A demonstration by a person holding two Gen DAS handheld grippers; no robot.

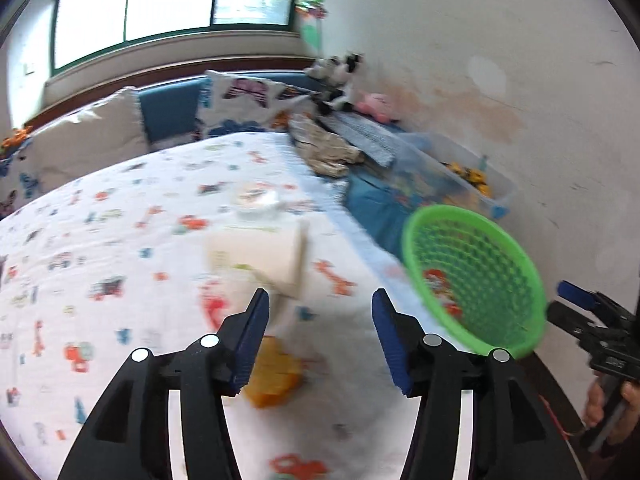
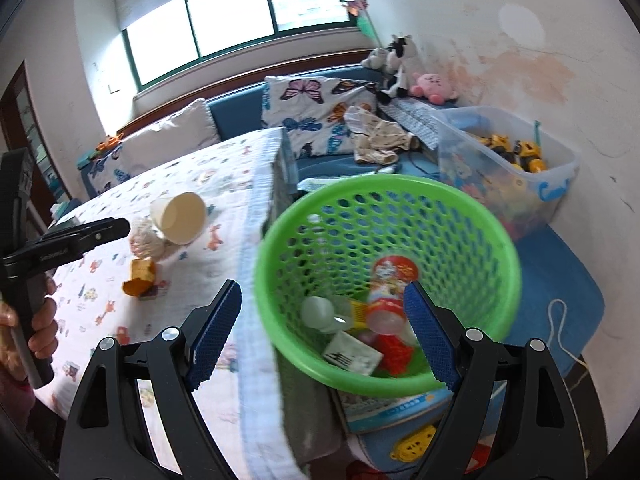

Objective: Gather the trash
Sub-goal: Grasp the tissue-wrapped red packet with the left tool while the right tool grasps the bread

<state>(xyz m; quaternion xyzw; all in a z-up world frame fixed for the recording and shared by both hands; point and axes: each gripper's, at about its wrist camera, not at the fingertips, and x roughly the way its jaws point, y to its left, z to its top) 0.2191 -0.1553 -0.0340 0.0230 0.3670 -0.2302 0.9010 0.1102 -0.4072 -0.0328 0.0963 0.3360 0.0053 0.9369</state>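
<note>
Nearest the left wrist camera, the left gripper (image 1: 320, 300) is seen with its ribbed blue pads (image 1: 252, 340) spread wide apart and nothing between them. Just beyond the left pad, a crumpled orange paper wrapper (image 1: 272, 376) lies on the printed white quilted bedspread (image 1: 100, 240), partly hidden by that pad and blurred. Further in, a cream paper cup (image 1: 260, 252) lies on its side, and beyond it a round white object is too smeared to be identified.

In the right wrist view, the right gripper (image 2: 324, 308) is likewise held open, its textured blue fingers (image 2: 216, 332) standing on either side of the round green perforated plastic basket (image 2: 472, 216) without visibly touching it. The basket sits tilted at the bedspread's right edge, over the blue mattress cover (image 2: 560, 292). Inside it, a red printed cylindrical can (image 2: 390, 288), a translucent plastic cup (image 2: 320, 312), a small white printed carton (image 2: 352, 354) and a red mesh piece (image 2: 394, 354) are gathered; the last is partly covered by the right finger.

A clear rectangular plastic bin (image 2: 556, 188) holding yellow toy vehicles is set near the stained wall. A thin printed booklet (image 2: 384, 408) is largely hidden beneath the basket.
</note>
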